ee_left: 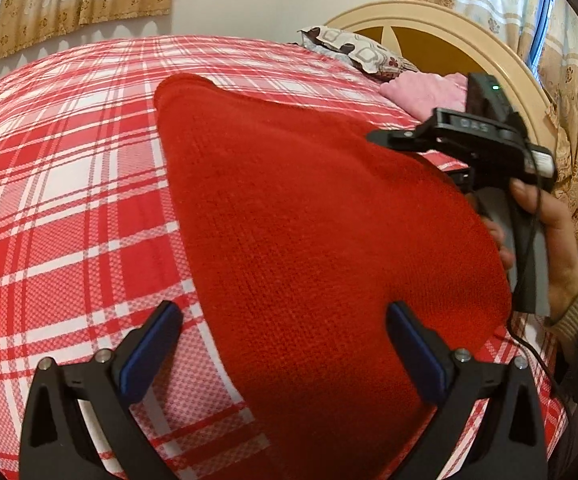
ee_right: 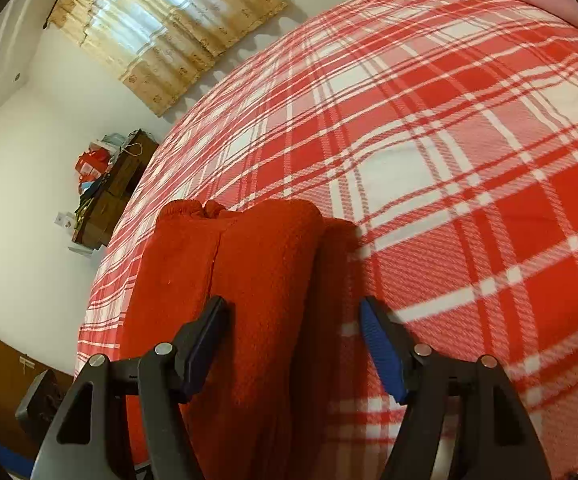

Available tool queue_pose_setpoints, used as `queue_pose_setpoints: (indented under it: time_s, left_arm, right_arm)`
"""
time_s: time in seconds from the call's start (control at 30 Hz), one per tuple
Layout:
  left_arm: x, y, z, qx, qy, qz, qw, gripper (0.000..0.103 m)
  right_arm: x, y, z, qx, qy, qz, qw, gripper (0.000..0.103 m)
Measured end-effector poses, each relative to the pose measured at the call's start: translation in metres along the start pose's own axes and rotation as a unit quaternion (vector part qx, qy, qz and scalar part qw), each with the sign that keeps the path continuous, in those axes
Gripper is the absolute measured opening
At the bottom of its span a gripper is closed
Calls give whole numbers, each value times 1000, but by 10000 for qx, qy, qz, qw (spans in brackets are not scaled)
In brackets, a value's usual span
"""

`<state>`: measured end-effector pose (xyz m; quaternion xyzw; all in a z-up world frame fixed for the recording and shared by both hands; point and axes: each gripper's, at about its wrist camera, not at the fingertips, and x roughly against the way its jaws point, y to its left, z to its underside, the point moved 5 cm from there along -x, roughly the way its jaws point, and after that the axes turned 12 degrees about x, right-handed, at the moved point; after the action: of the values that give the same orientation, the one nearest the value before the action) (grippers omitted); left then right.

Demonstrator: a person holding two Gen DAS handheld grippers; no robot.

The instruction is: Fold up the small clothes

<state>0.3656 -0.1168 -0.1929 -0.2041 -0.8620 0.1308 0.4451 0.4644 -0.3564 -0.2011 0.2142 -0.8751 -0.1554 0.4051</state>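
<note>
Red knit garment (ee_left: 309, 220) lies folded on plaid bed (ee_left: 69, 200), long axis toward far edge. Left gripper (ee_left: 285, 344) and right gripper (ee_right: 293, 340) gape, gripping nothing.

View: my left gripper (ee_left: 285, 320) gapes, lower frame | red knit garment (ee_left: 309, 220) centre on plaid bedspread (ee_left: 69, 200) | right gripper (ee_left: 469, 136) hand-held, right edge.

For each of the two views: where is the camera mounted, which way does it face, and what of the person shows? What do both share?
Left wrist: sits on the left gripper, looking down over its open fingers across the red knit garment toward the headboard; the right hand holding the right gripper shows.
Right wrist: sits on the right gripper, fingers open, facing the garment and curtain; no hand shows.
Shared: the garment and plaid bedcover.
</note>
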Motion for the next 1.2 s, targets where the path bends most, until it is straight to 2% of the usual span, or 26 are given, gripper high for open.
queue_pose_setpoints:
  time_s: [0.13, 0.23, 0.27, 0.37, 0.53, 0.6, 0.67, 0.8, 1.07, 1.2]
  left_arm:
    - [-1, 1, 0, 6, 10, 27, 10000, 103]
    - [-2, 2, -1, -4, 25, 45, 10000, 103]
    - [-1, 2, 0, -6, 25, 53, 10000, 103]
    - [-1, 3, -1, 20, 32, 113, 9999, 103]
    - [0, 2, -2, -9, 32, 141, 9999, 102]
    - [1, 0, -1, -45, 33, 226, 9997, 97]
    - [2, -3, 0, -89, 59, 413, 9991, 87]
    - [3, -5, 0, -113, 74, 515, 9986, 77]
    - [17, -6, 3, -90, 55, 421, 9991, 51]
    - [28, -10, 4, -102, 43, 297, 9995, 46]
  right_arm:
    - [-7, 1, -3, 40, -4, -111, 9999, 66]
    - [-15, 3, -6, 69, -4, -127, 9999, 58]
    - [-18, 4, -7, 85, -9, -154, 9998, 51]
    - [-21, 5, -7, 94, -15, -252, 9996, 40]
    - [-22, 5, -5, 91, -57, -371, 9993, 35]
    - [-22, 4, -4, 86, -60, -407, 9991, 35]
    - [-22, 3, -5, 65, -60, -450, 9989, 34]
    - [-22, 4, -5, 80, -67, -438, 9990, 33]
    - [-6, 16, -2, 94, -202, -478, 9986, 27]
    - [6, 31, 2, 125, -343, -599, 9975, 27]
